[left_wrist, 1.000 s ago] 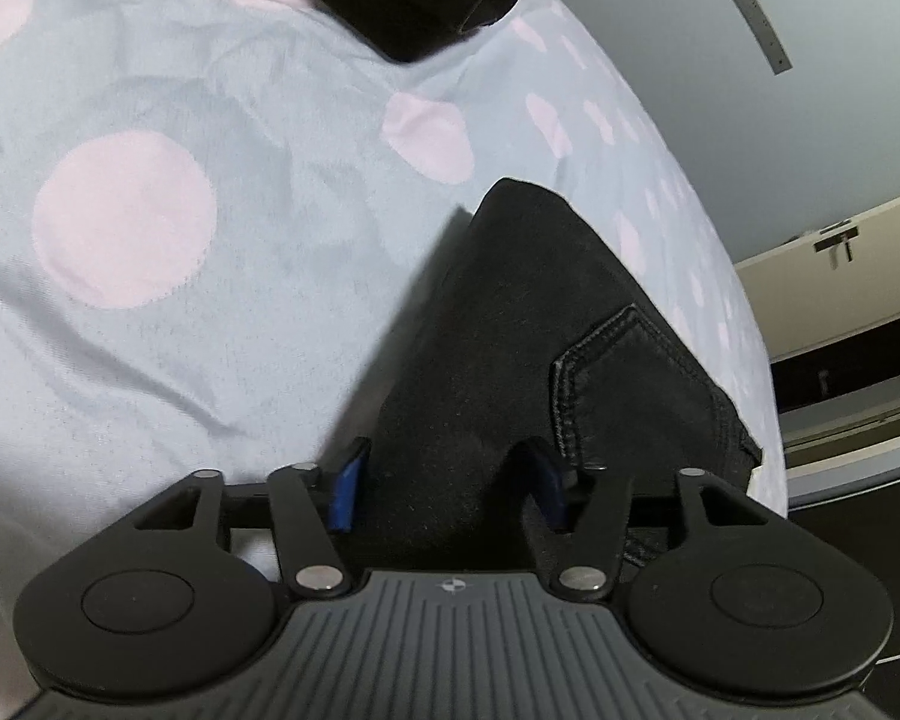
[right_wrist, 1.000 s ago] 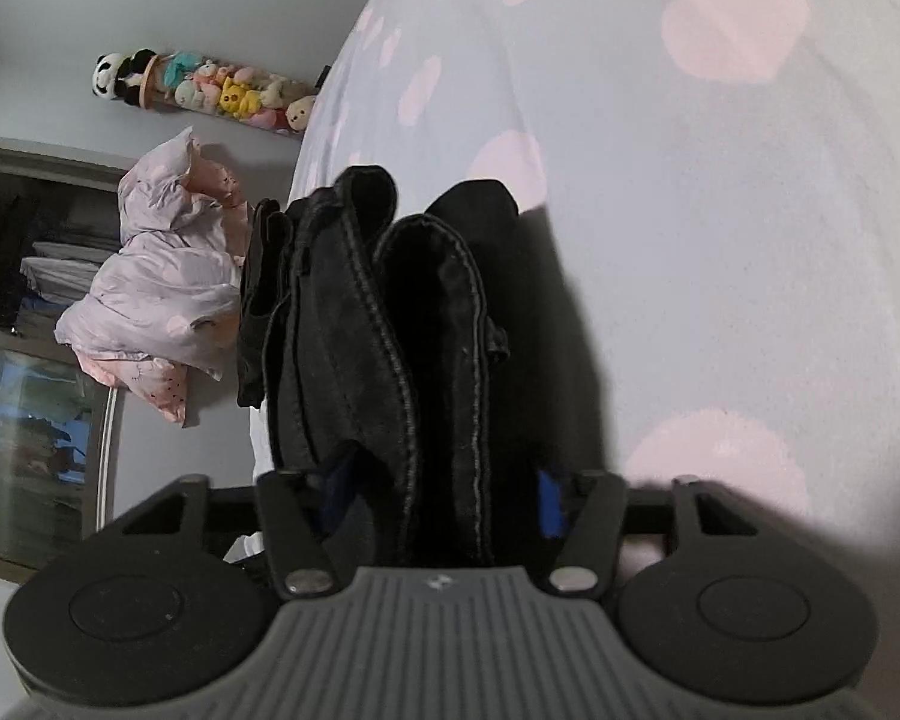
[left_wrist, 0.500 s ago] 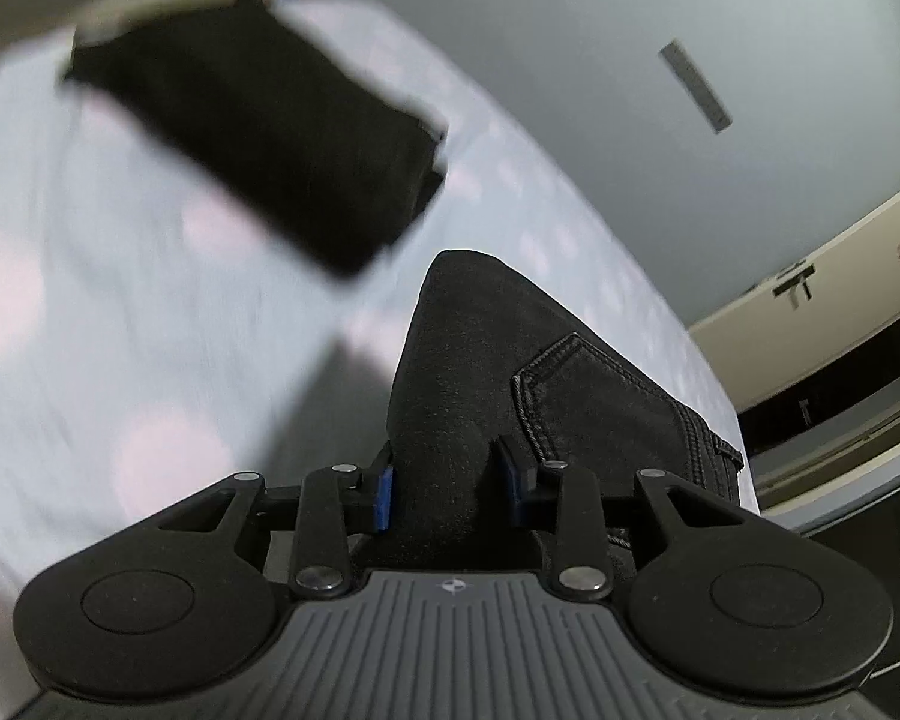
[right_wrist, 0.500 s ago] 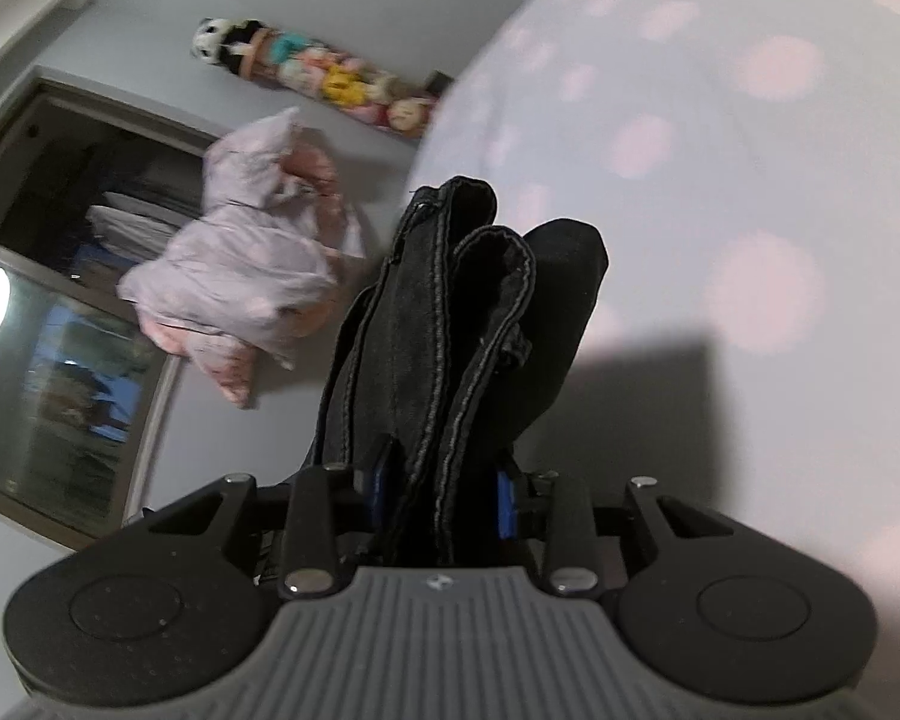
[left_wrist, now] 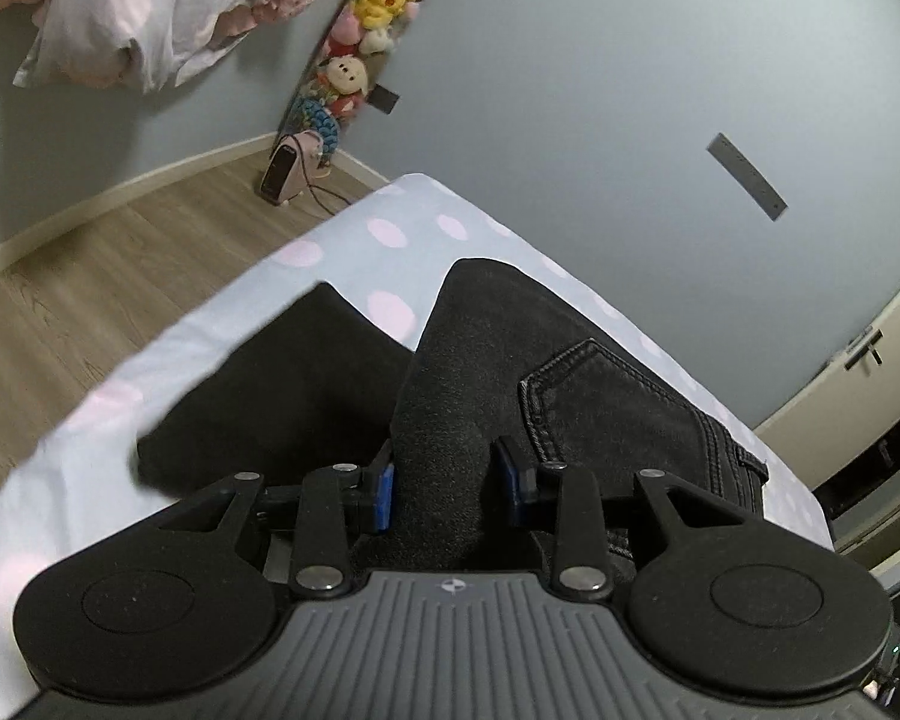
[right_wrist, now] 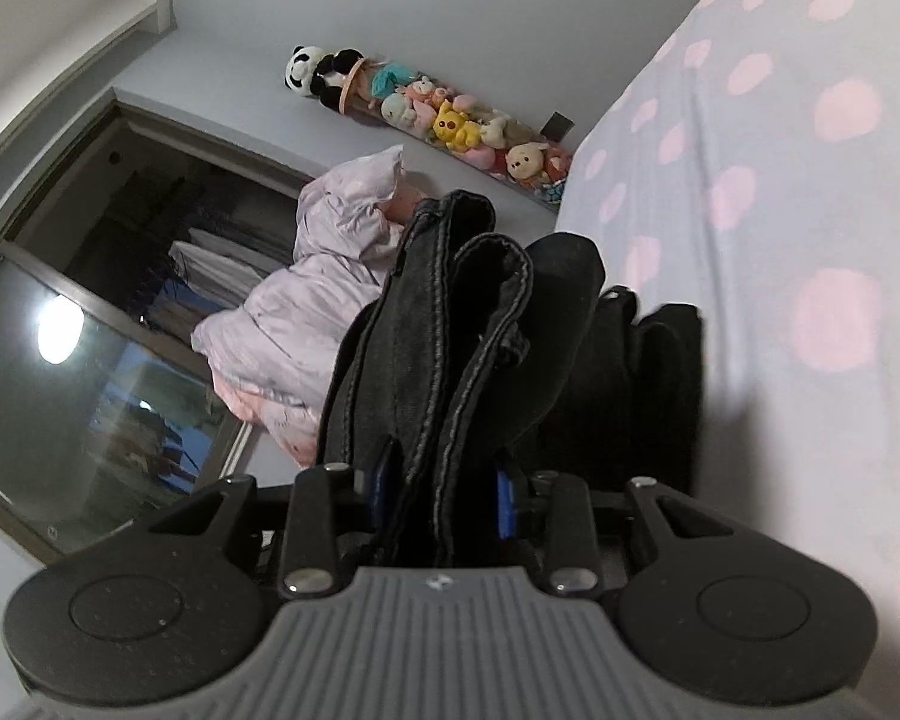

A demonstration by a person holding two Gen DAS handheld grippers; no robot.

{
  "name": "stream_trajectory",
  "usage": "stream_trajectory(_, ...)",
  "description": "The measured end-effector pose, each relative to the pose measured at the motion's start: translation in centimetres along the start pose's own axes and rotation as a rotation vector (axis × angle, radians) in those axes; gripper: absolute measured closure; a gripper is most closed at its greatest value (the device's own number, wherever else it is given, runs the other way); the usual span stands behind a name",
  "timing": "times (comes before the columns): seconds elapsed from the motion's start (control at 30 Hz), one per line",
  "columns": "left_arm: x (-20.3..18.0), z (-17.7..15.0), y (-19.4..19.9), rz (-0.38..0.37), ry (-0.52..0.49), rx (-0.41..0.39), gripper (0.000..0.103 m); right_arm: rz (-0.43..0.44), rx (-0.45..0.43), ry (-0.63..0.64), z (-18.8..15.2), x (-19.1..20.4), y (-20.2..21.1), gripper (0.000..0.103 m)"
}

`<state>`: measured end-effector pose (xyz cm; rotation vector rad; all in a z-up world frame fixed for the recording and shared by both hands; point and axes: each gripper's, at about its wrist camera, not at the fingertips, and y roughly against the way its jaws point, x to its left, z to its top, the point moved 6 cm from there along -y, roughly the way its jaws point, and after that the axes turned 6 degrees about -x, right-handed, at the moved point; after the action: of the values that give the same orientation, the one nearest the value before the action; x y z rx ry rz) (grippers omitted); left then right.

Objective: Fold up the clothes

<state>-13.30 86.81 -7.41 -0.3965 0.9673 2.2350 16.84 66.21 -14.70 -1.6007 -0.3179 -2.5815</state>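
Now blk jeans (left_wrist: pixel 546 372) pinched btwn left tool (left_wrist: pixel 447 489) pads, right tool (right_wrist: pixel 441 489) too

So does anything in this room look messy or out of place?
Yes, the pink and lilac duvet is heaped in a crumpled pile against the wall instead of lying on the bed. The black jeans are bunched, but that is only because both claws are gripping them mid-fold.
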Motion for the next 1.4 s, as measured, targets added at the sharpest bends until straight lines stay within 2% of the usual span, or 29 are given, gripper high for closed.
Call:
stream_trajectory(0.17, 1.9, 2.4, -3.2, 0.024, -0.033, -0.019, 0.066, -0.006, -0.028, -0.009, 0.0, -1.1, -5.2, 0.067)
stream_trajectory(0.3, 3.2, 3.2, -5.8, 0.055, -0.052, -0.031, 0.066, -0.036, -0.045, -0.014, -0.5, -2.1, -7.7, 0.067)
stream_trajectory(0.57, 6.3, 1.4, -10.6, 0.133, -0.026, -0.01, 0.064, -0.14, -0.053, 0.02, -1.8, -4.8, -9.9, 0.066)
stream_trajectory(0.67, 7.0, 1.0, -10.9, 0.174, -0.027, -0.009, 0.056, -0.172, -0.037, 0.023, -1.7, -5.0, -10.5, 0.056)
stream_trajectory(0.73, 7.1, 1.2, -10.3, 0.199, -0.032, -0.021, 0.052, -0.203, -0.024, 0.049, -1.4, -4.9, -10.7, 0.042)
stream_trajectory(0.83, 7.3, 1.9, -8.5, 0.218, -0.01, -0.057, 0.047, -0.222, 0.009, 0.093, -0.8, -4.2, -10.4, 0.039)
stream_trajectory(0.9, 7.0, 2.5, -7.1, 0.216, -0.009, -0.078, 0.046, -0.243, 0.002, 0.16, 0.0, -3.2, -9.6, 0.039)
stream_trajectory(0.97, 6.2, 2.3, -5.5, 0.215, -0.053, -0.086, 0.044, -0.267, -0.024, 0.243, 1.2, -2.1, -8.6, 0.039)
stream_trajectory(1.0, 5.8, 2.2, -4.7, 0.215, -0.076, -0.09, 0.044, -0.278, -0.033, 0.287, 1.8, -1.4, -8.3, 0.042)
stream_trajectory(1.03, 5.3, 1.8, -4.0, 0.214, -0.103, -0.09, 0.044, -0.287, -0.039, 0.332, 2.3, -0.7, -8.0, 0.05)
stream_trajectory(1.1, 4.4, 0.9, -2.7, 0.217, -0.136, -0.101, 0.044, -0.29, -0.04, 0.426, 2.9, 1.1, -8.3, 0.058)
stream_trajectory(1.17, 3.4, -0.3, -1.7, 0.209, -0.157, -0.11, 0.044, -0.287, -0.041, 0.517, 3.0, 2.9, -9.0, 0.061)
stream_trajectory(1.23, 2.3, -1.4, -1.3, 0.178, -0.167, -0.105, 0.044, -0.284, -0.038, 0.622, 2.6, 4.7, -10.2, 0.067)
stream_trajectory(1.3, 0.8, -2.4, -1.4, 0.137, -0.18, -0.1, 0.045, -0.286, -0.028, 0.724, 2.0, 6.1, -11.5, 0.067)
stream_trajectory(1.4, -2.0, -3.8, -2.1, 0.076, -0.201, -0.094, 0.045, -0.337, -0.005, 0.815, 1.7, 6.5, -13.9, 0.069)
